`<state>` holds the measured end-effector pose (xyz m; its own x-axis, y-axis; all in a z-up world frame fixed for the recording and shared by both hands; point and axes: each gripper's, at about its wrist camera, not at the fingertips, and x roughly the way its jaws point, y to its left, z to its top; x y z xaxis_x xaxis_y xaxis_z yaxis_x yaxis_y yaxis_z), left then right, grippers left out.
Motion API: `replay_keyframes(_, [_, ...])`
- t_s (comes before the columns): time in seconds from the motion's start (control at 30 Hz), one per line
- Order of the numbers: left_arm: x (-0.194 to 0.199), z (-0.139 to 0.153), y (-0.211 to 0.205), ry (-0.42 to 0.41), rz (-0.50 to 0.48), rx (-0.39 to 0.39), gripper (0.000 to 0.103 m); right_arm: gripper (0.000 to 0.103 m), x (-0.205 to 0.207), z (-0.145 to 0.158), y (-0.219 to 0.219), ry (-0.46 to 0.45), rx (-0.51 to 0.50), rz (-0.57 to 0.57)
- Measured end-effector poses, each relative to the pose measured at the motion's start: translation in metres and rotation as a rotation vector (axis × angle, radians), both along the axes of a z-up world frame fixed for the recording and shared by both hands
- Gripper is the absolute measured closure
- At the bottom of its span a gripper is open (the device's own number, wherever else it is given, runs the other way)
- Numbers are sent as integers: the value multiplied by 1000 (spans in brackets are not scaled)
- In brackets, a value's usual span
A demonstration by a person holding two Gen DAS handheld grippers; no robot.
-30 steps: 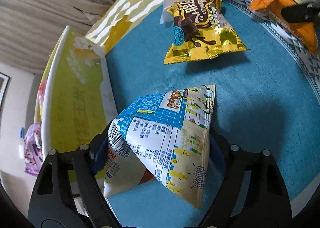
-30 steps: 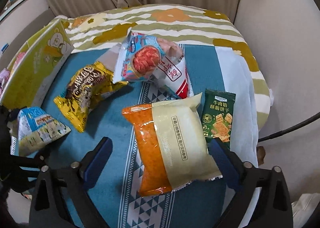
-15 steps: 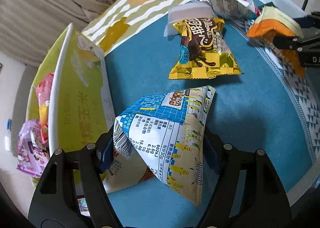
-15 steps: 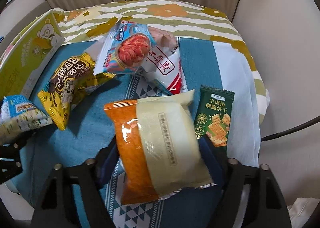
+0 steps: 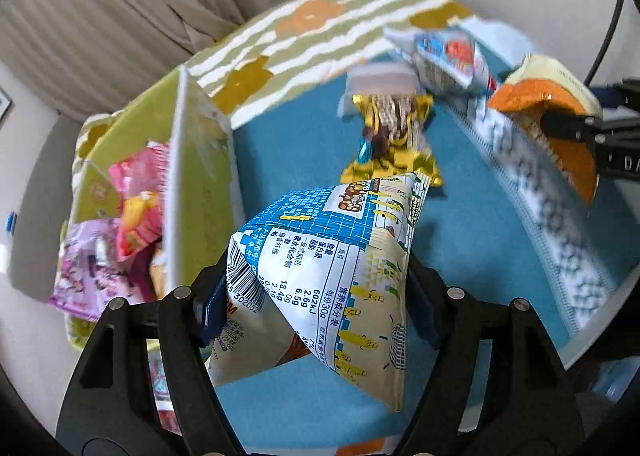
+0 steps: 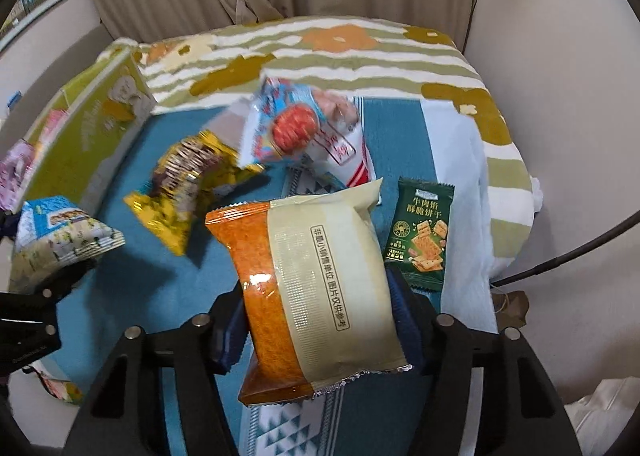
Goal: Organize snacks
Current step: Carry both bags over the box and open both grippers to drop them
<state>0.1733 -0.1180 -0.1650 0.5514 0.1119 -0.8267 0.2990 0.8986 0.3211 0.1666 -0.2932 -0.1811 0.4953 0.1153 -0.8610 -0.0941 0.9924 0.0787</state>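
A pyramid-shaped blue and cream packet (image 5: 332, 256) is clamped in the left gripper (image 5: 320, 296) jaws. A puffy orange and cream pack (image 6: 316, 284) is gripped in the right gripper (image 6: 316, 320), whose jaws have just been closing on it.

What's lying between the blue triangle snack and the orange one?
The gold chocolate packet lies between the blue triangle snack and the orange snack, in the right wrist view.

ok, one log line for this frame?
left gripper: shut on blue-white packet | right gripper: just closed on orange-cream packet | both lifted | box: open
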Motion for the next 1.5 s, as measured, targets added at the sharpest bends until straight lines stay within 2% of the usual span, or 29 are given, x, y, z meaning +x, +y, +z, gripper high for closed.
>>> replay_keyframes(0.13, [-13,39,6,-59,30,-45,33,45,-8,33,4,-32,48,18])
replay_keyframes(0.37, [-23,106,35,-166,78,-90,33,45,-7,90,33,-101,120,122])
replay_keyframes(0.53, [-9,137,78,-226,117,-107,33,45,2,125,70,-163,137,185])
replay_keyframes(0.7, [22,157,133,-270,150,-104,33,45,28,148,116,-201,167,241])
replay_keyframes(0.93, [95,153,216,-240,168,-116,33,45,85,162,198,-220,203,243])
replay_keyframes(1.2, [174,116,281,-119,135,-179,30,45,138,144,270,-157,195,196])
replay_keyframes(1.33, [201,93,291,-71,109,-194,3,45,152,134,286,-136,201,142])
replay_keyframes(1.5, [204,74,296,-22,66,-228,1,45,165,122,291,-102,186,106])
